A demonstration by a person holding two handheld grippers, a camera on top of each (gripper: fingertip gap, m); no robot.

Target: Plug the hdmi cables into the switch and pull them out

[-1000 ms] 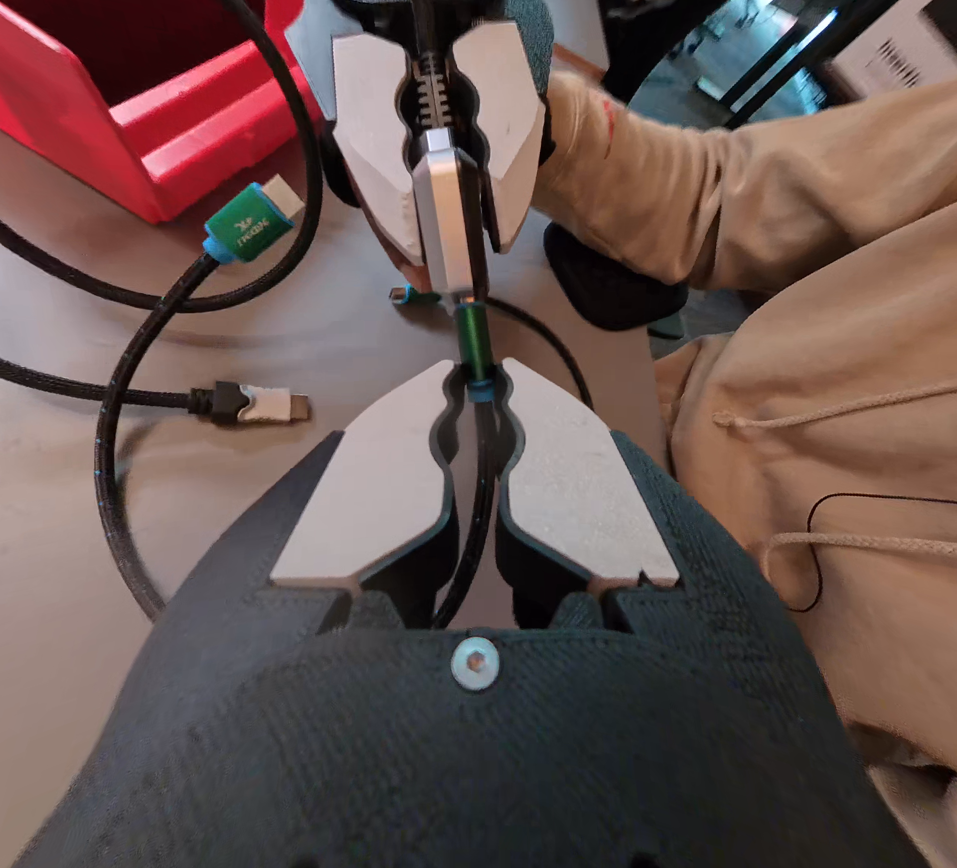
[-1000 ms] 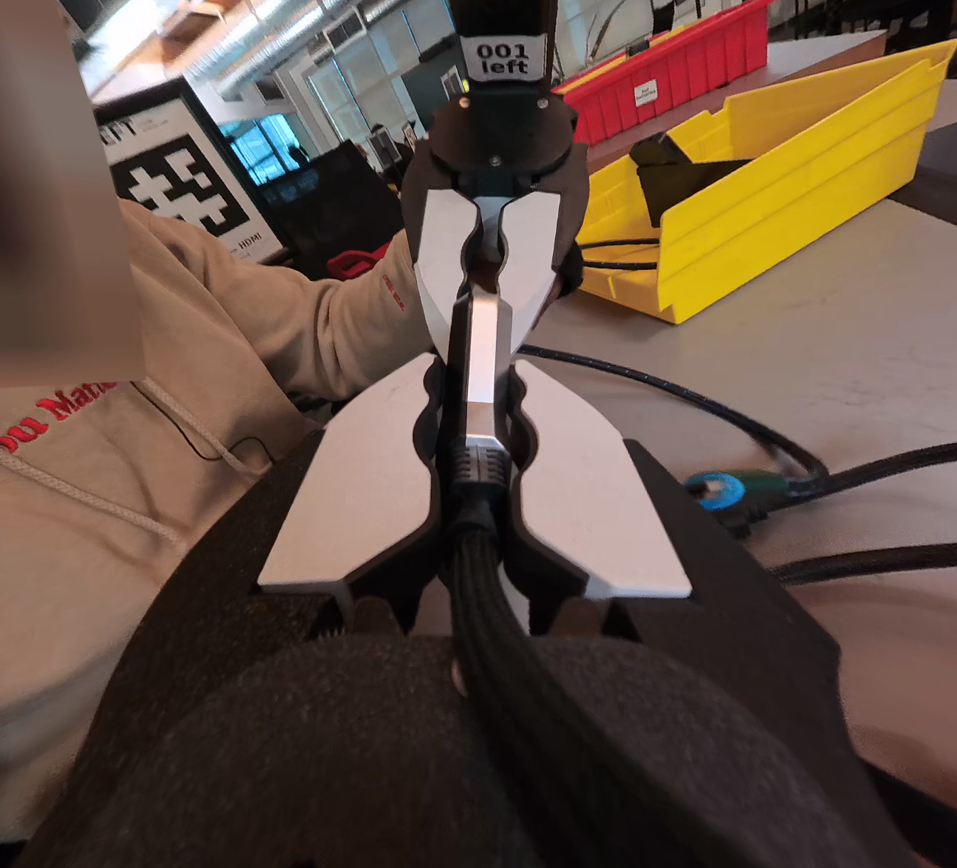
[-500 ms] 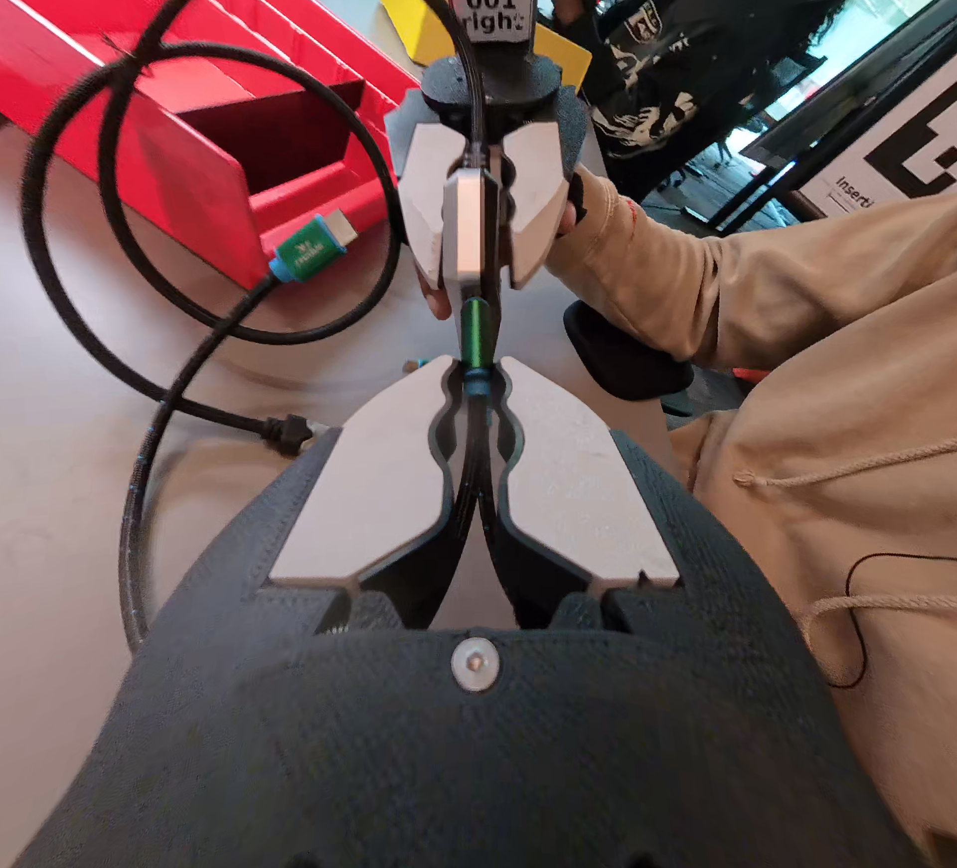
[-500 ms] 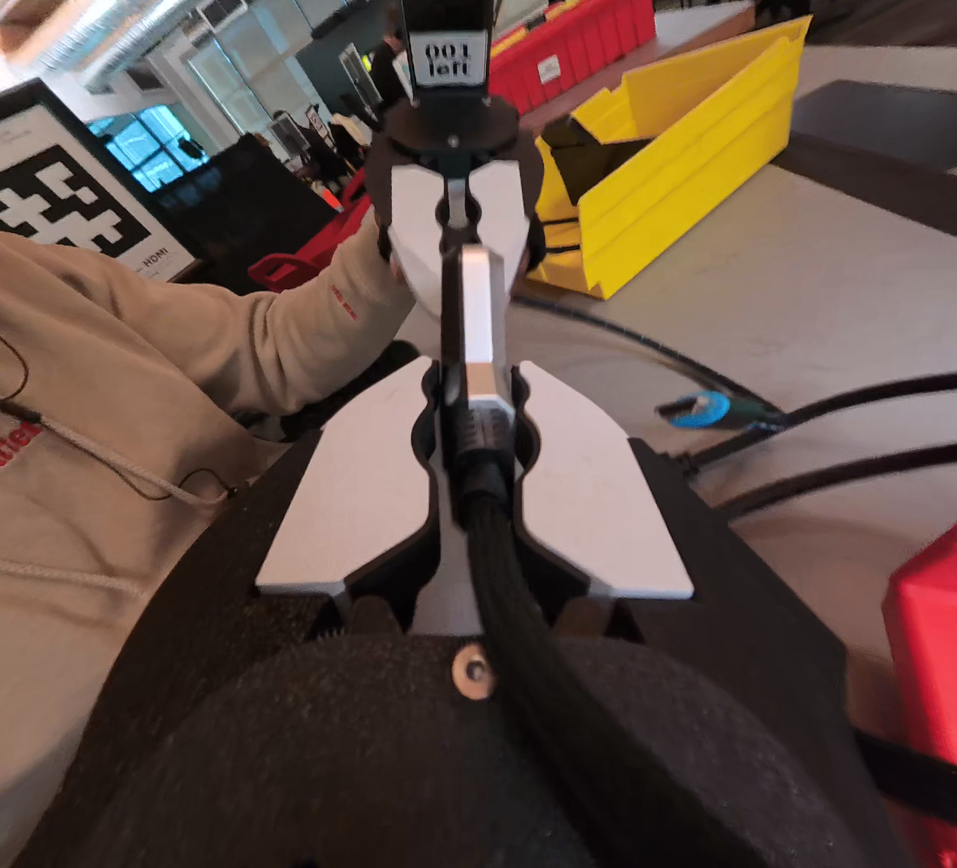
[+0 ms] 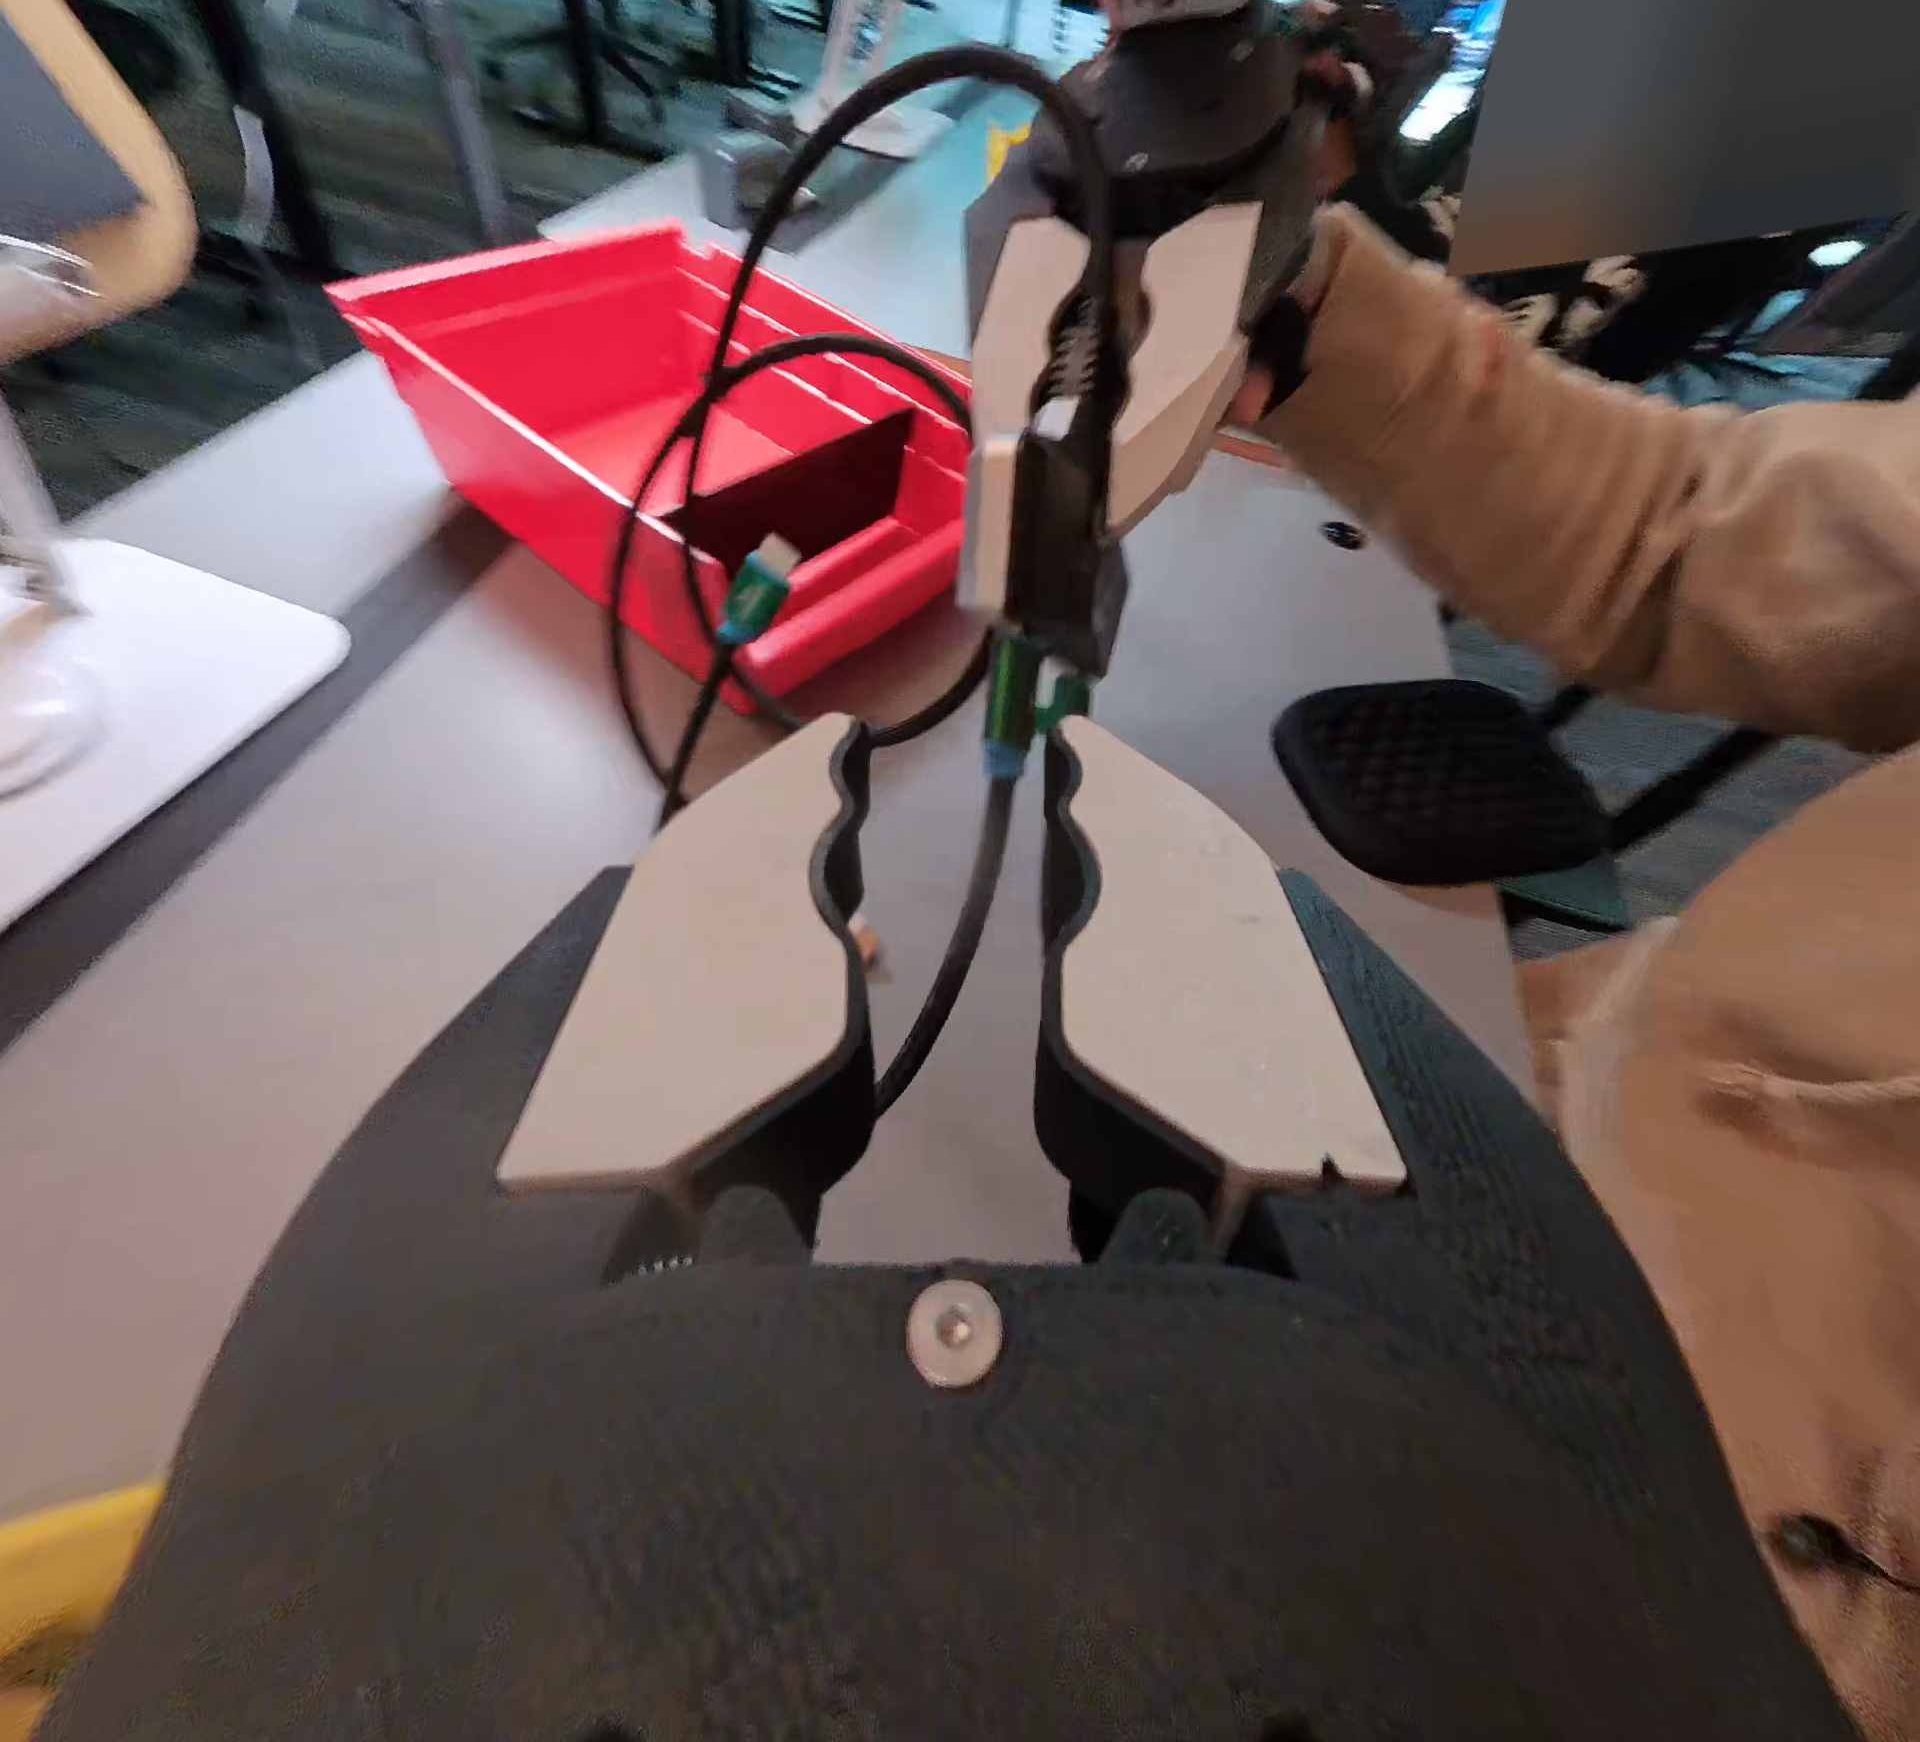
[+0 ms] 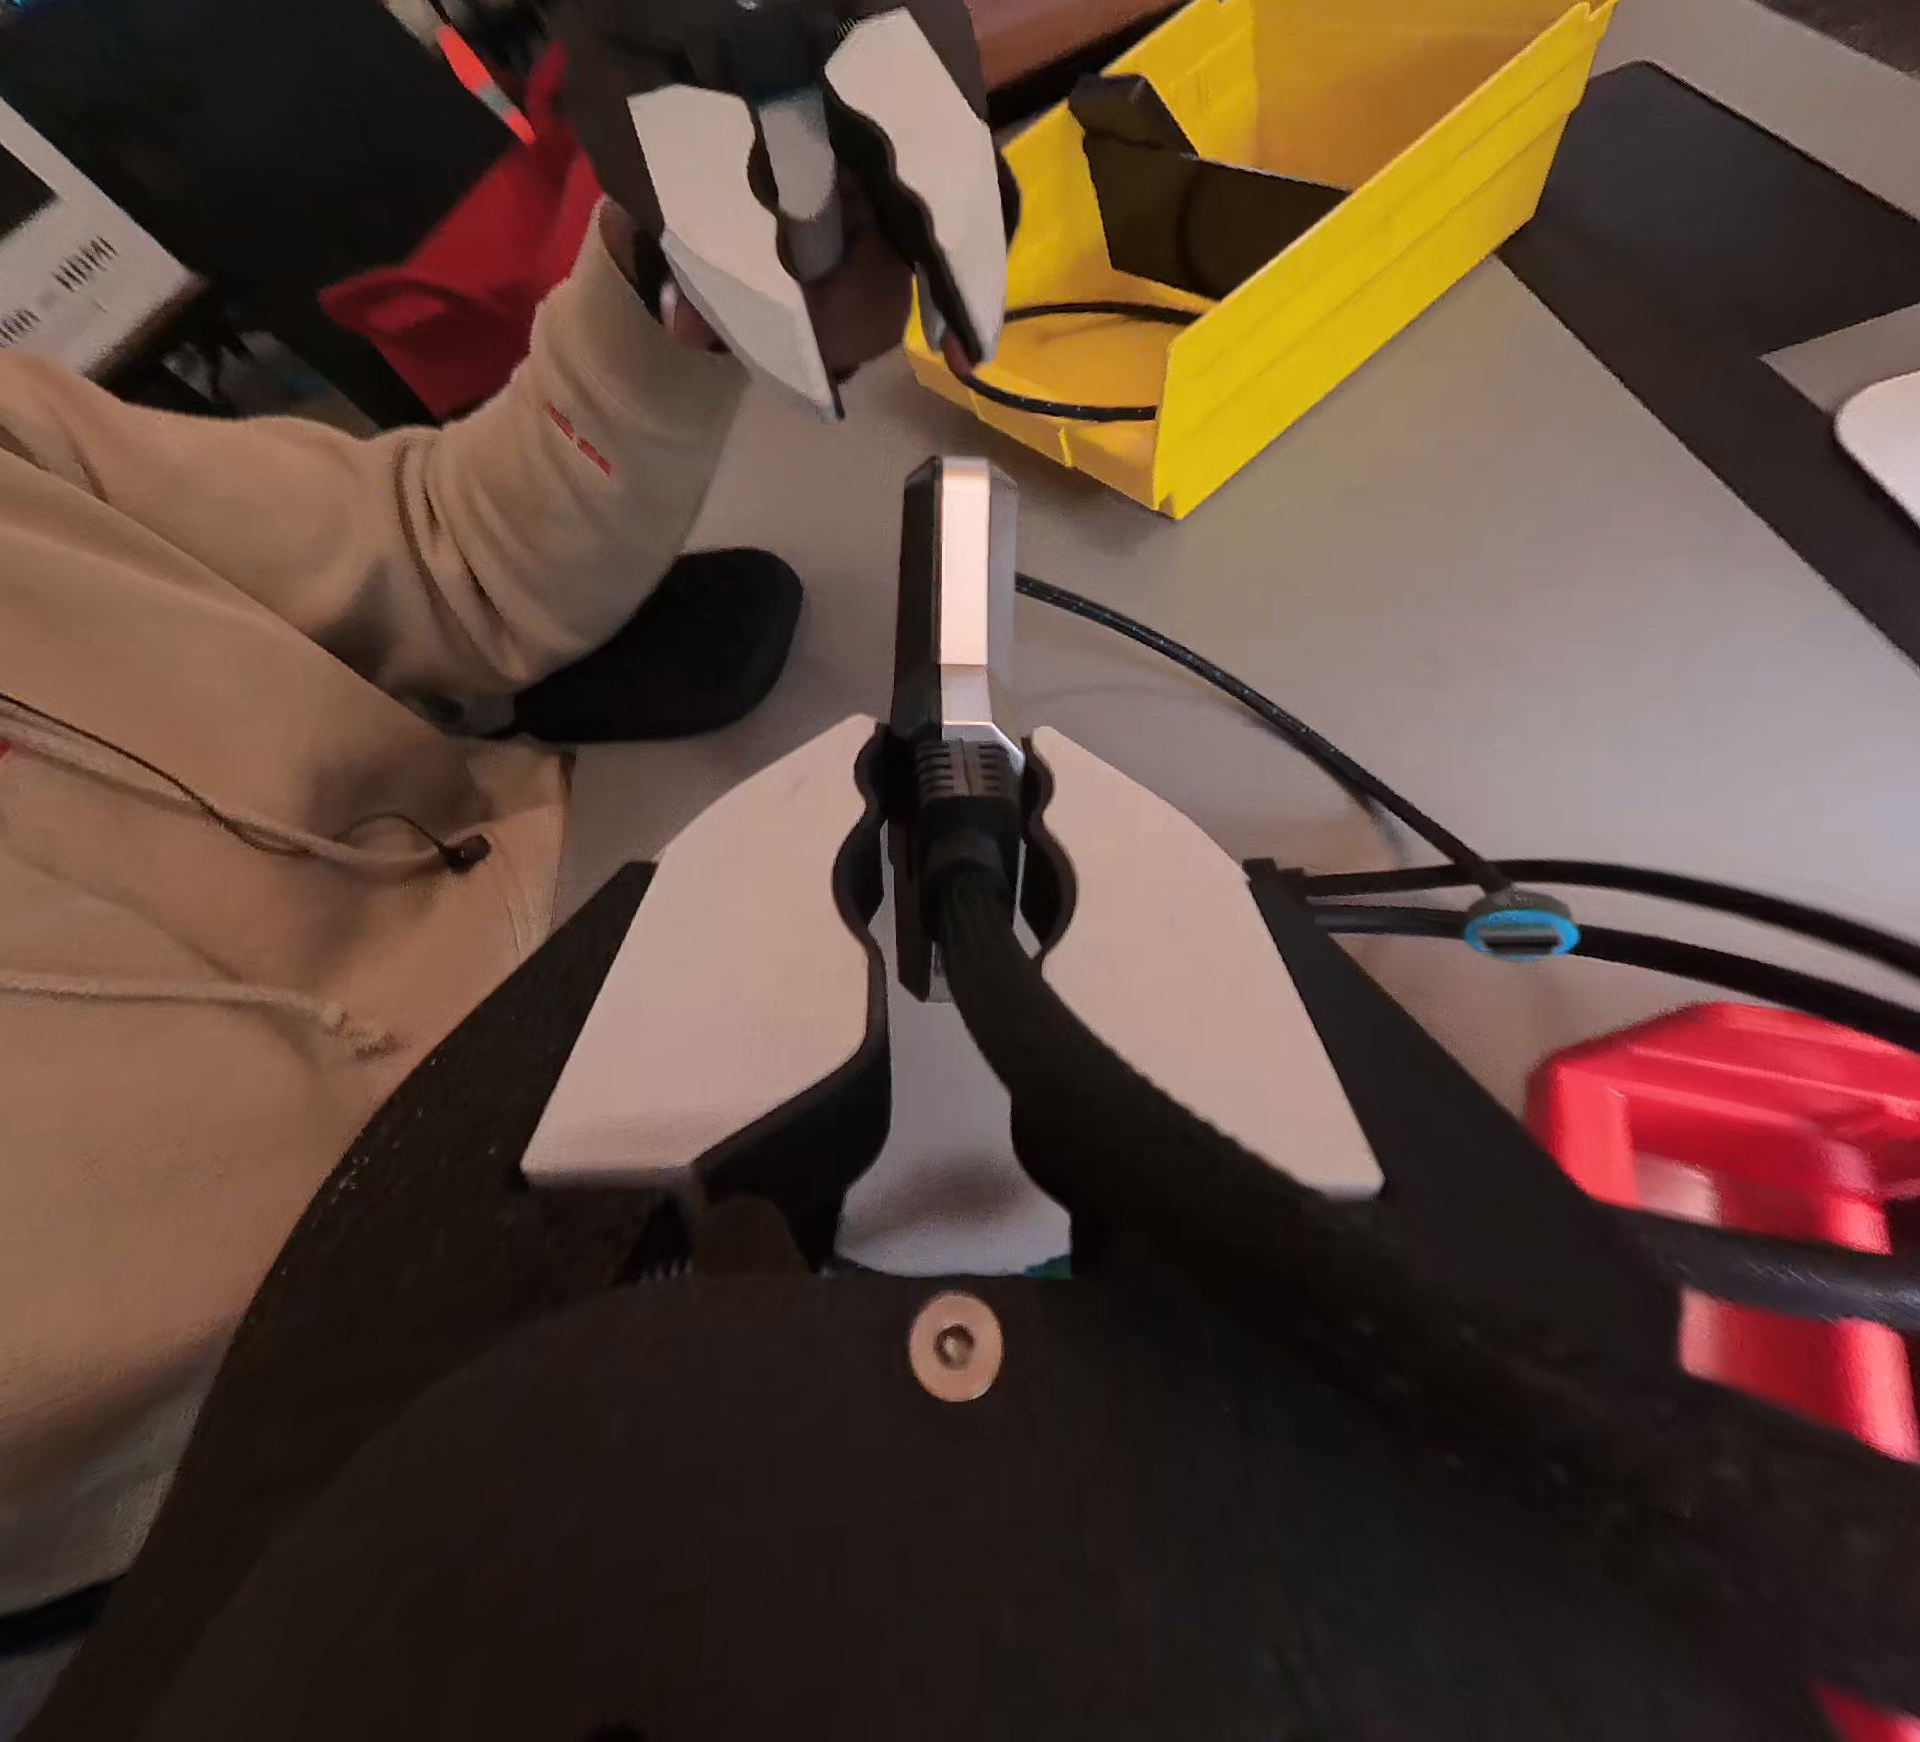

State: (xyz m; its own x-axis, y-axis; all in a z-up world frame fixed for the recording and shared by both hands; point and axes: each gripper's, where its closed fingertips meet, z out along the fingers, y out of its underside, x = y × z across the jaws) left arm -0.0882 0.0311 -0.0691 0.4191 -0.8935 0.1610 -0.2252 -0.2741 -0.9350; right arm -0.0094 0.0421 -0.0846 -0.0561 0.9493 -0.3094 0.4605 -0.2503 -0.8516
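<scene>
My right gripper (image 6: 951, 757) is shut on the cable end of the silver and black switch (image 6: 961, 580) and holds it above the table. In the left wrist view the switch (image 5: 1023, 529) hangs from the right gripper (image 5: 1112, 404). A green HDMI plug (image 5: 1010, 690) sits at its lower end and seems plugged in. My left gripper (image 5: 951, 747) is open just short of that plug. The plug's cable (image 5: 961, 923) runs loose between the fingers. In the right wrist view the left gripper (image 6: 831, 238) is open, beyond the switch.
A red bin (image 5: 644, 404) stands behind, with a second green plug (image 5: 756, 593) hanging on a looped black cable. A yellow bin (image 6: 1382, 165) stands at the back right. A blue-ringed plug (image 6: 1522, 932) and cables lie on the grey table (image 6: 1403, 601). A person's tan sleeve (image 5: 1538, 508) is at the right. The grippers' ends are close to 9 centimeters from one another.
My left gripper has opened and let go of the green plug's cable, and drawn back a little. Both grippers have lifted and tilted; the right still grips the switch.
</scene>
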